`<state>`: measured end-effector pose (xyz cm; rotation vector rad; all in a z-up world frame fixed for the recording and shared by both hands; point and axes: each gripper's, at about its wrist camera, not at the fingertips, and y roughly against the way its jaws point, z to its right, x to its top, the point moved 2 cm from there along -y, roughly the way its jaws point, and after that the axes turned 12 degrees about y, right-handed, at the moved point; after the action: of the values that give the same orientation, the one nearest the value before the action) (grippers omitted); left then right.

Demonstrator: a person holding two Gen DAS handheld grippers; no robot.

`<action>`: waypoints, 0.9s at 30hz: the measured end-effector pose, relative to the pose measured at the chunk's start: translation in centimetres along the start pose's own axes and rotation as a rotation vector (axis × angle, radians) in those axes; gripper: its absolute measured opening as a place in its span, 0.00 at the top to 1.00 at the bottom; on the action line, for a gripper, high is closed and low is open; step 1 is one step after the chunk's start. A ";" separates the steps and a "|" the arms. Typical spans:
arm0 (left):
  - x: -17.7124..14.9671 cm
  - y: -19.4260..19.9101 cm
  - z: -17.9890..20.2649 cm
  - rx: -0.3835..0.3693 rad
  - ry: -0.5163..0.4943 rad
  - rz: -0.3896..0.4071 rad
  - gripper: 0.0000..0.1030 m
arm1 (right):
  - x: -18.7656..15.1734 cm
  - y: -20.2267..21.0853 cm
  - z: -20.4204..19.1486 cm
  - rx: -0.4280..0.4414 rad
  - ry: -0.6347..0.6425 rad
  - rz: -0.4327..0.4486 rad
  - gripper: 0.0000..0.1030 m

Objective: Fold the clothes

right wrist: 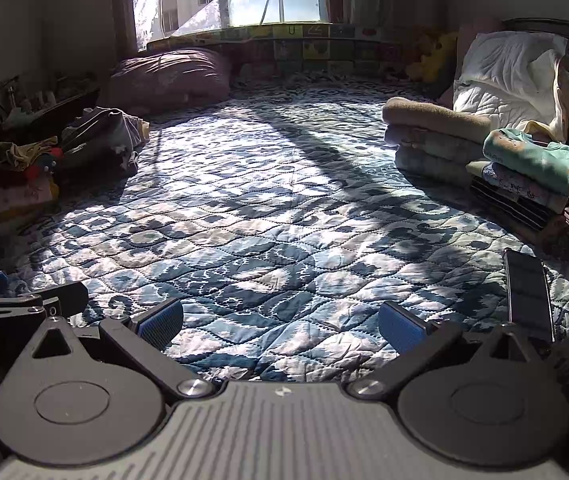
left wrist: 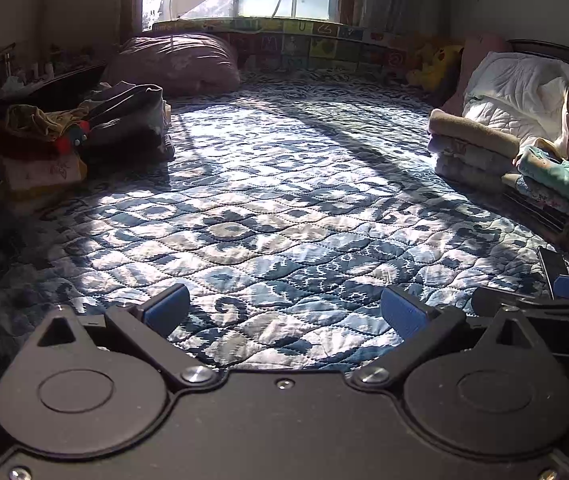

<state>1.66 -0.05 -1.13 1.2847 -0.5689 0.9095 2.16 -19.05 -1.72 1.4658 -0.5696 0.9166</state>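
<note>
Blue quilt [left wrist: 284,200]: bare in the middle, no garment spread where I work.
Left gripper [left wrist: 284,312]: jaws wide, holding nothing, low over the near quilt.
Right gripper [right wrist: 280,320]: jaws wide too, empty, just beside the left one.
Done: folded stack [right wrist: 524,176] at right, teal top [right wrist: 532,156] uppermost, folded towels [right wrist: 432,140] beside it.
Left to do: unfolded clothes pile [left wrist: 76,132] at far left; I judge the next piece comes from there.
Phone [right wrist: 528,292]: near right, clear of my reach path.

Left hand-held gripper [left wrist: 284,312] low, jaws spread wide, empty; right hand-held gripper [right wrist: 282,320] alongside, likewise
</note>
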 end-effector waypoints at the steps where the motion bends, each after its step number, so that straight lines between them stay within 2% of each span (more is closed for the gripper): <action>1: 0.0 0.0 0.0 0.001 0.000 -0.005 0.00 | 0.0 0.0 0.0 -0.002 0.001 0.000 0.00; 7: 0.2 -0.2 -0.5 -0.004 0.021 -0.017 0.00 | 0.0 0.1 -0.2 -0.013 0.005 0.003 0.00; 27: -0.2 -0.1 -0.1 0.010 -0.003 -0.015 0.00 | -0.1 0.1 0.1 -0.004 0.001 0.002 0.00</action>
<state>1.62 -0.03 -1.31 1.2979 -0.5573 0.8991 2.05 -19.20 -1.68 1.4615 -0.5723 0.9174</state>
